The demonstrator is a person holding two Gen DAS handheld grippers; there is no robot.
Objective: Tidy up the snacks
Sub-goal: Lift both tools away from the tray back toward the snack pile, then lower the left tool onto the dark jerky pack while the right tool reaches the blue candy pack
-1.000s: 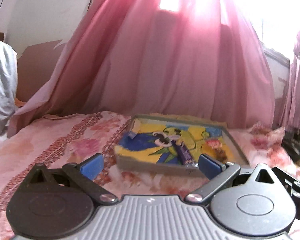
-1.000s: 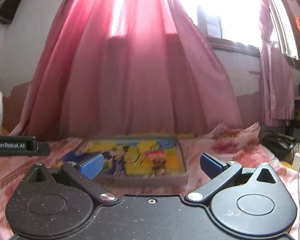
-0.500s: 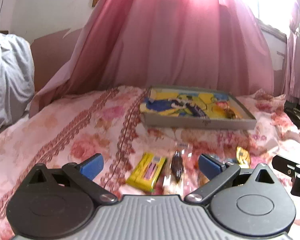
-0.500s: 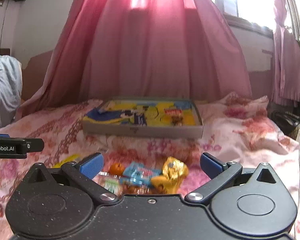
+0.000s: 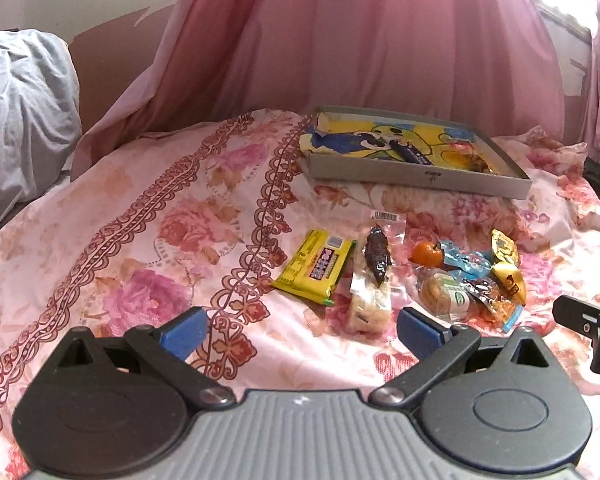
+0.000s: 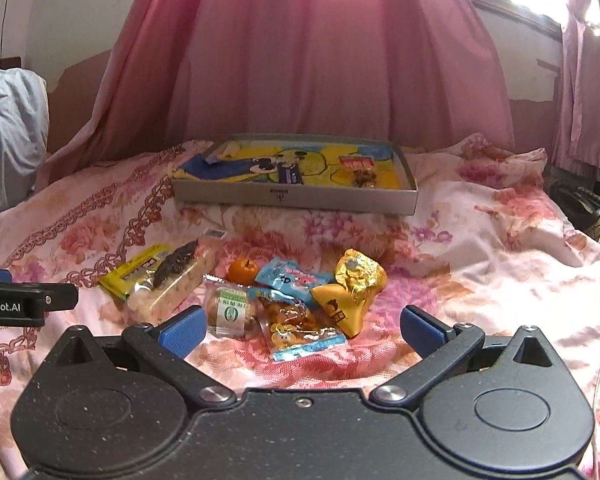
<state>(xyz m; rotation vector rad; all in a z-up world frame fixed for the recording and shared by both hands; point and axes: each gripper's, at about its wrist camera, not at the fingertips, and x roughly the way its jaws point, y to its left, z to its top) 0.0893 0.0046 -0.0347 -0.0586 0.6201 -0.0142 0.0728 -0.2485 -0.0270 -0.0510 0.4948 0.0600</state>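
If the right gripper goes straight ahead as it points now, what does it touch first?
Probably the snack pile on the bedsheet, between the open jaws; the tray lies beyond. Depth is unclear.

snacks [image 6: 284, 292] on bedspread [image 6: 480, 248], tray [image 6: 296, 200] behind, curtain [image 6: 300, 60] beyond

Both wrist cameras look low across the floral bedspread [image 5: 148, 216] toward the pink curtain [image 6: 308, 60], sharing the snack pile and, probably, whole tray [image 6: 292, 198].

Open right tool [image 6: 300, 326] above snack pile [image 6: 296, 292], gray tray [image 6: 296, 198] beyond
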